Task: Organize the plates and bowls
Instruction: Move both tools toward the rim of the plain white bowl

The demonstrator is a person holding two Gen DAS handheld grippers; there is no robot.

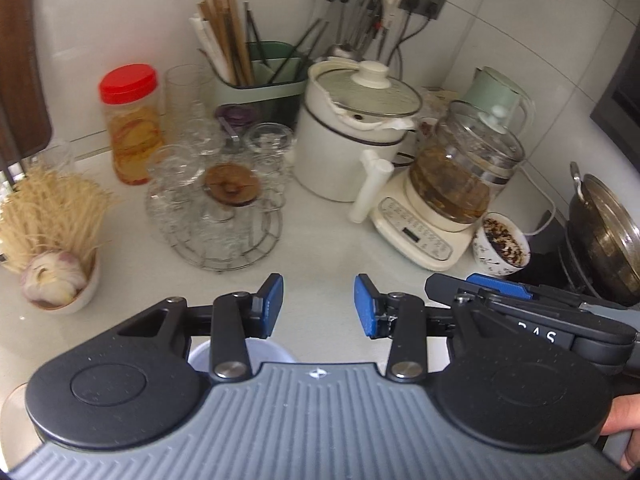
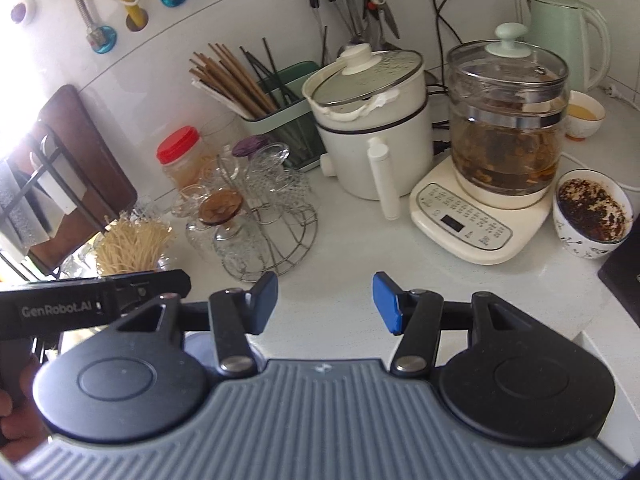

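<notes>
Both sets of jaws are held apart with nothing between the blue pads — the left gripper and the right gripper are carried side by side above a bare stretch of the white countertop. Just below the left gripper's linkage a pale, rounded rim is glimpsed; whether it is a bowl cannot be told. Further out, a patterned bowl holding dark residue is seen beside the base of the glass kettle, at the counter's right edge. A small bowl with yellowish contents is noted behind the kettle, and a white bowl of garlic at the far left. No plates are visible. Nothing is judged stacked or gathered — the bowls lie well apart, so the task is taken as barely started.
</notes>
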